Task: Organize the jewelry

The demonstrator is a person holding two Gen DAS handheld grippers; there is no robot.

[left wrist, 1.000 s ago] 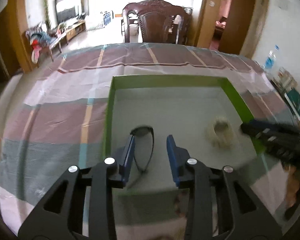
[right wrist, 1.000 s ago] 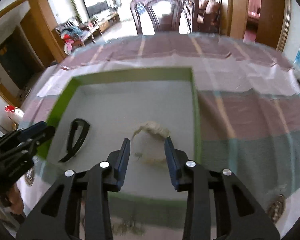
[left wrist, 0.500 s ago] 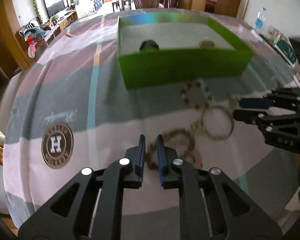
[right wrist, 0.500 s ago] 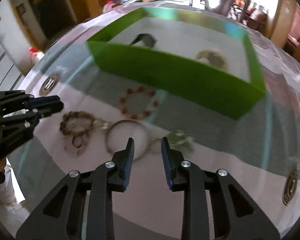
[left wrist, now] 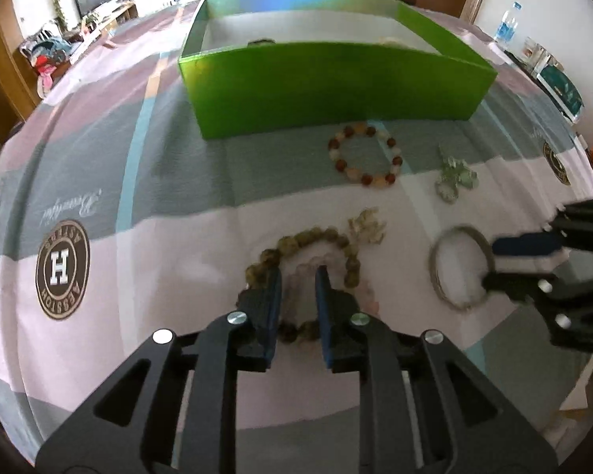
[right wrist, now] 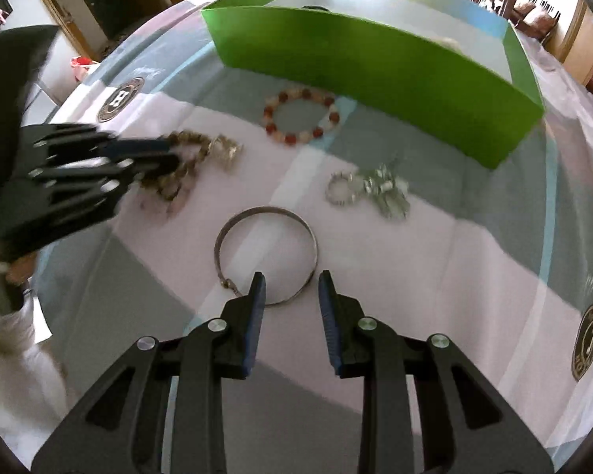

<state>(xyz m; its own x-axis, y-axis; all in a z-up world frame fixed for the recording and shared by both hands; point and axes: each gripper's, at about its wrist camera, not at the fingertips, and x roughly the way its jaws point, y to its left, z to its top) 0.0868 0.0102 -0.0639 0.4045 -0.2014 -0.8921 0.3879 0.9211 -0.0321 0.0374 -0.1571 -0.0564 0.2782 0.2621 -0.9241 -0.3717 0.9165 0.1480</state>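
Left wrist: left claw [left wrist: 298, 286] narrowly parted over brown bead bracelet [left wrist: 316, 245] (right claw [right wrist: 290, 290] parted, straddling bangle [right wrist: 267, 254]).

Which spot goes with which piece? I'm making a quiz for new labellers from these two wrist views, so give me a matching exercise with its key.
Things:
1. silver bangle
2. red-and-cream bead bracelet
3. olive bead bracelet
4. green box

Places:
A. nearest the box's front wall
B. farthest back on the cloth
C. under the left gripper
D. its rim between the jaws of the right gripper

Pairs: 1-D, 2-A, 3-C, 4-B
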